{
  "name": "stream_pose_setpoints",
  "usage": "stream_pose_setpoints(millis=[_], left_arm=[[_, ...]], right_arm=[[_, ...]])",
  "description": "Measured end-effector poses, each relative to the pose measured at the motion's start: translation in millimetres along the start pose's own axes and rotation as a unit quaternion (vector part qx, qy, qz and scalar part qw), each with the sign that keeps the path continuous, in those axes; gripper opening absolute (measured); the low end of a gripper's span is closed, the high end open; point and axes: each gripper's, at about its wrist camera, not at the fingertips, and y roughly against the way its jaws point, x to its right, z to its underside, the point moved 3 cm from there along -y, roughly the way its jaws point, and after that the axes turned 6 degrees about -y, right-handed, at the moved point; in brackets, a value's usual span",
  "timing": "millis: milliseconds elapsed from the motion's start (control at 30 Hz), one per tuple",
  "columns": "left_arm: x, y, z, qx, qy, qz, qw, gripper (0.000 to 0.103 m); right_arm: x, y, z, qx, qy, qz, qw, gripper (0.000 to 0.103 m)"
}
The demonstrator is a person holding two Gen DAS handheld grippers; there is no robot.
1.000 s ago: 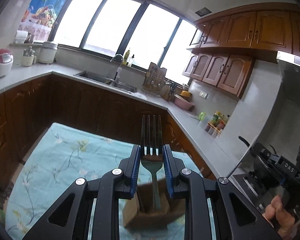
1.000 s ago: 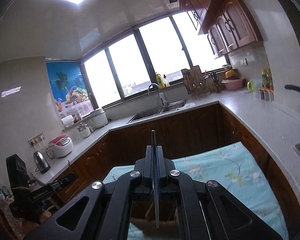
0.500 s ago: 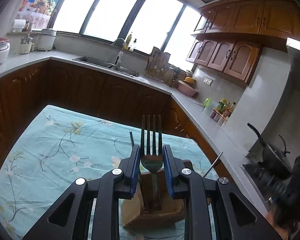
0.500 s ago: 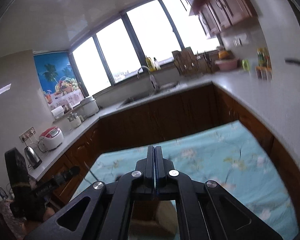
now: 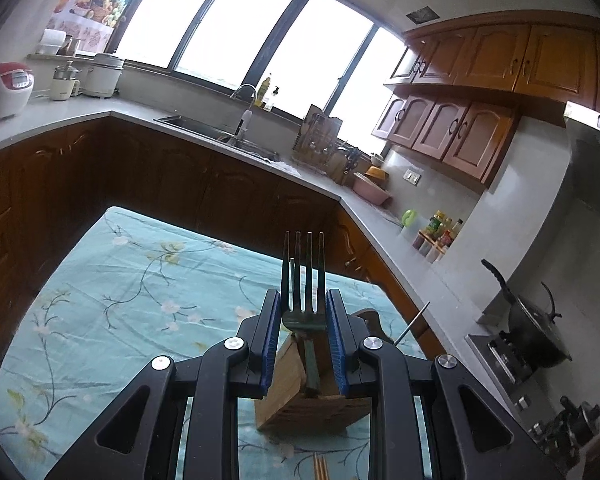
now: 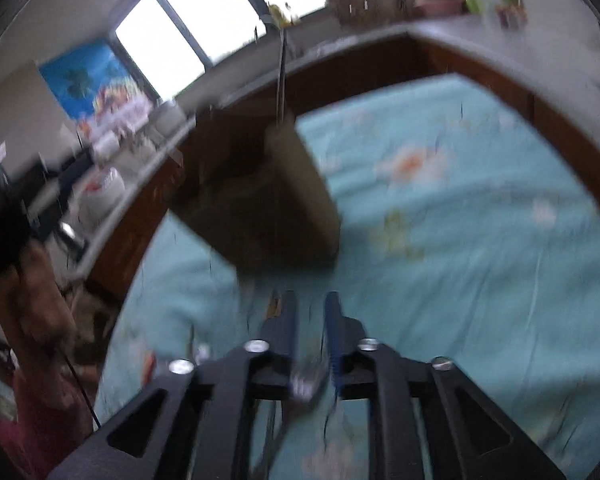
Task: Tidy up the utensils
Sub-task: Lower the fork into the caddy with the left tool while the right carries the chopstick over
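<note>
While your left gripper clamps a thin metal fork by its neck, tines up, the handle reaches down into the blocky wooden utensil holder just beneath. Your right gripper, badly blurred, has just been opening its jaws; nothing sits clearly between them. The holder stands on a surface under a soft teal floral cloth, with chopstick tips near it. Dark wood cabinets and grey countertop ring the surface; the cloth's left side lies open.
</note>
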Motion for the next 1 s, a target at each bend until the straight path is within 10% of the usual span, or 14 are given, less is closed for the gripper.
stream_pose_setpoints(millis=[667, 733, 800, 1000], left_arm=[[-13.0, 77.1, 32.6, -0.002, 0.005, -0.006, 1.0, 0.021], [-12.3, 84.3, 35.2, -0.006, 0.006, -0.008, 0.9999, 0.021], [-11.1, 90.4, 37.2, -0.008, 0.006, -0.01, 0.9999, 0.021], [-5.7, 103.3, 38.6, -0.013, 0.008, -0.011, 0.9998, 0.021]], right_arm=[[-10.5, -42.6, 38.2, -0.071, -0.018, -0.014, 0.997, 0.047], [-8.1, -44.7, 35.5, -0.07, -0.02, -0.012, 0.997, 0.041], [-5.2, -45.3, 33.3, -0.066, -0.023, -0.009, 0.997, 0.009], [-10.6, -27.9, 25.8, -0.034, -0.021, -0.018, 0.999, 0.004]])
